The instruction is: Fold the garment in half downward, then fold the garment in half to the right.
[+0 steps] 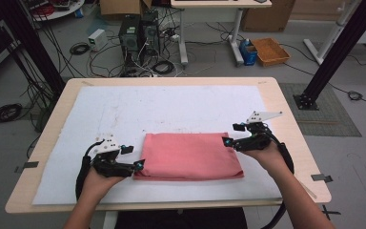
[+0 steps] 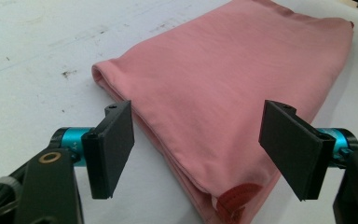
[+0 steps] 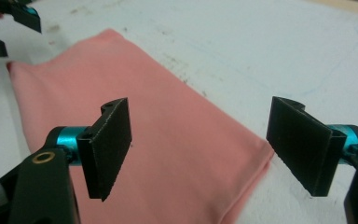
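Both hand-held grippers, left (image 1: 139, 164) and right (image 1: 227, 141), wide open, empty, flanking folded pink cloth (image 1: 190, 155) edges.

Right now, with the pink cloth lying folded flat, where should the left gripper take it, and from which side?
Probably at the left end of the pink cloth, near its front corner. There the folded layers form an open edge that the left gripper, already open beside it, could slide over, coming in level from the left along the white mat.
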The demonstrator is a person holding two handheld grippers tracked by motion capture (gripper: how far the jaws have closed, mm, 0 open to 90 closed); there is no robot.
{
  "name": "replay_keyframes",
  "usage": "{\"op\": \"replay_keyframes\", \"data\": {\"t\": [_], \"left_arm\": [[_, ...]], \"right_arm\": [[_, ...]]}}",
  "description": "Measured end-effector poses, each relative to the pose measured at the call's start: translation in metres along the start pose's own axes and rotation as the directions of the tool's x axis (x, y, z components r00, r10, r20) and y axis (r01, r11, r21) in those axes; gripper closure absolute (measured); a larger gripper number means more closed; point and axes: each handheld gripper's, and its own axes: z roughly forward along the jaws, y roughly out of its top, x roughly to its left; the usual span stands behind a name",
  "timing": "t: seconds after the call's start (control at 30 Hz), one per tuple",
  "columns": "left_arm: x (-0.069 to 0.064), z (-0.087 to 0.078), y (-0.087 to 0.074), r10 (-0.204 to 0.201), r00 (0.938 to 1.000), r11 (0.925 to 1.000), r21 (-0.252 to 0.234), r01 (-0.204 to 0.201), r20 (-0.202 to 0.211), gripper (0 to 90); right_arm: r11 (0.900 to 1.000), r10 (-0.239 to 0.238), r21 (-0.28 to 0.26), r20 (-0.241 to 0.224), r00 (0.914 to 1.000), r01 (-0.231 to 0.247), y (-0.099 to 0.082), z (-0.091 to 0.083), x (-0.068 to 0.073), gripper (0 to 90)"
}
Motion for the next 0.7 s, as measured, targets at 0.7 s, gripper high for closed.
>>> {"op": "replay_keyframes", "data": {"t": [0.7], "left_arm": [[0.004,0.016,-0.019,-0.062,0.9949,0.9947,0.077,0.068,-0.079,27.3]], "right_arm": [[0.9978,-0.067,-0.002,-0.018,0.9976,0.067,0.032,0.016,0.015,21.7]]}}
